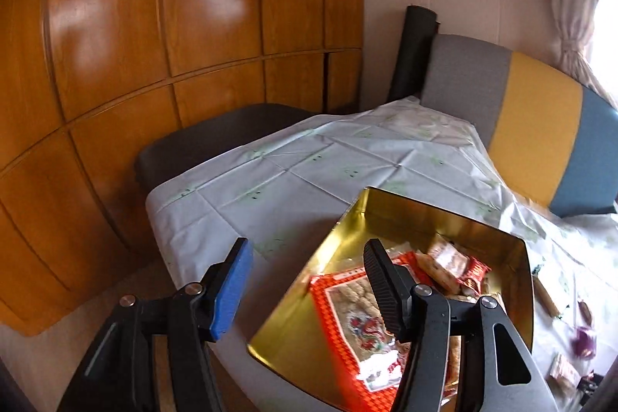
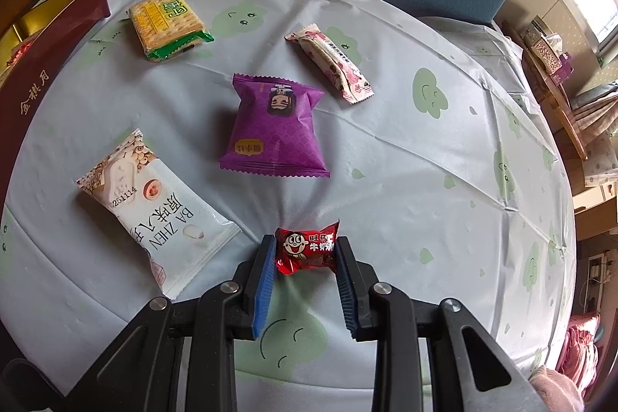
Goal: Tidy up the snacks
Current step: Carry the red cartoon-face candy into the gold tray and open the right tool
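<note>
In the left wrist view a gold-lined tin box (image 1: 444,219) holds a red checkered packet (image 1: 347,315) and small wrapped snacks (image 1: 452,261). My left gripper (image 1: 305,257) hangs open over the tin's left rim with nothing between its fingers. In the right wrist view my right gripper (image 2: 305,253) is shut on a small red candy (image 2: 307,248) at the tablecloth. Beyond it lie a purple pouch (image 2: 276,126), a white packet (image 2: 154,207), a yellow cracker pack (image 2: 164,22) and a pink-white bar (image 2: 332,62). The tin's maroon outer wall (image 2: 46,64) stands at the left edge.
A pale tablecloth (image 2: 425,180) with green cloud faces covers the table. A dark chair (image 1: 216,138) and a wooden wardrobe (image 1: 154,26) stand past the table's far left edge. A grey, yellow and blue seat back (image 1: 540,126) borders the far side.
</note>
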A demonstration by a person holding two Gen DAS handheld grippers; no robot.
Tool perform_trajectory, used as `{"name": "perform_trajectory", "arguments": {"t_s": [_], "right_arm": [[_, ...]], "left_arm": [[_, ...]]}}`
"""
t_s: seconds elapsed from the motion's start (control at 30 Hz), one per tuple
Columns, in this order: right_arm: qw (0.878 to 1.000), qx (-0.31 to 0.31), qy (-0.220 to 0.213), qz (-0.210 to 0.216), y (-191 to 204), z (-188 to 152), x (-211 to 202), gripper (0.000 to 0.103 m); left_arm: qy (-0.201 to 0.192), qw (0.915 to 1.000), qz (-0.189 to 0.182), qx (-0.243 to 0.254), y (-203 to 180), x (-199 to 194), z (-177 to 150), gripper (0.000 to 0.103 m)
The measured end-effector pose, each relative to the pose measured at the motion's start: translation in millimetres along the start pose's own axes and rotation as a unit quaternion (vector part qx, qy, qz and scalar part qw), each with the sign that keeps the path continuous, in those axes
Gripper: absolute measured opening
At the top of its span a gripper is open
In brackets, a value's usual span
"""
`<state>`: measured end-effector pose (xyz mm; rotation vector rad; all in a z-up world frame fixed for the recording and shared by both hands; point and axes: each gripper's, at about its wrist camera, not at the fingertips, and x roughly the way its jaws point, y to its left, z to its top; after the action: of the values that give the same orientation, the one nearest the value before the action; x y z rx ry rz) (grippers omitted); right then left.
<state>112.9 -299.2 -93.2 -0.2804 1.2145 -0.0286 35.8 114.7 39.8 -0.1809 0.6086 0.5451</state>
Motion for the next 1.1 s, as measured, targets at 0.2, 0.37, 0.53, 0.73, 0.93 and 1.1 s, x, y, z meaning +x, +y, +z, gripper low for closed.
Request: {"name": "perform_trajectory", "arguments": {"t_s": [0.2,0.37,0.53,0.73,0.93,1.1], "right_arm": [[1.0,0.003,0.0,0.002,0,-1,0,0.029],[1.0,0.002,-0.002,-0.001,1,-1,-1,0.028],[1.0,0.003,-0.005,-0.004,2,-2,-2,0.027],[1.0,0.013,-0.008,-0.005,3,-3,-5,0.026],[0.999,0.033,-0.025,0.003,0,-2,-18,0.025],[0.997,0.048,-0.059,0.014,5,2,-44,0.025]], "left_arm": [[0.004,0.9997,0.014,-0.019,20,6,5,0.061],[0.006,0.9994,0.019,-0.028,31,5,5,0.061],[0.006,0.9992,0.019,-0.034,38,4,6,0.061],[0.006,0.9991,0.017,-0.038,44,1,6,0.061],[0.012,0.9991,0.015,-0.037,47,1,3,0.061],[0.018,0.9992,0.008,-0.033,43,2,-1,0.061]]}}
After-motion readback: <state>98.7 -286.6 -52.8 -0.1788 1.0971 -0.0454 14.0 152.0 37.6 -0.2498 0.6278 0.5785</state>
